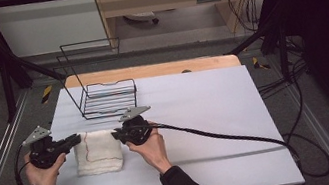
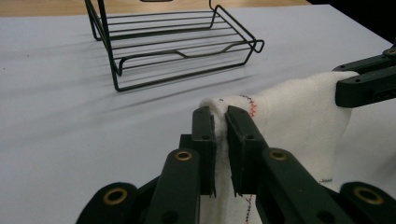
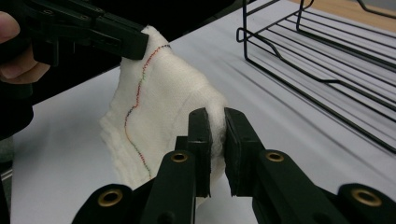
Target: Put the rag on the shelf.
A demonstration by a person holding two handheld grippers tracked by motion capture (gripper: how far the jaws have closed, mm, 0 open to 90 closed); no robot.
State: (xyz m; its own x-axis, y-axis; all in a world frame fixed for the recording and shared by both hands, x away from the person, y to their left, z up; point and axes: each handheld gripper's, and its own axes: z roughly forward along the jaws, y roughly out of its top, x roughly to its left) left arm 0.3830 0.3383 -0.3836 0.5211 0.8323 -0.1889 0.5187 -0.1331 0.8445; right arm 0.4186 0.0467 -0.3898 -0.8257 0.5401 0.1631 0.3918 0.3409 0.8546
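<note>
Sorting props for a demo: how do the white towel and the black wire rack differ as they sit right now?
The white towel is soft, folded cloth with a coloured stitched line; the black wire rack is rigid open wire. The towel lies near the table's front; the rack stands farther back. The towel is pinched at its two far corners by the left tool and right tool; the rack is untouched and empty. Both are over the white table sheet.

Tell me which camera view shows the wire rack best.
The high view: the wire rack shows whole there, tall back frame and slatted shelf, standing beyond the white towel. The left gripper view gives its shelf close up; the right gripper view catches one end.
</note>
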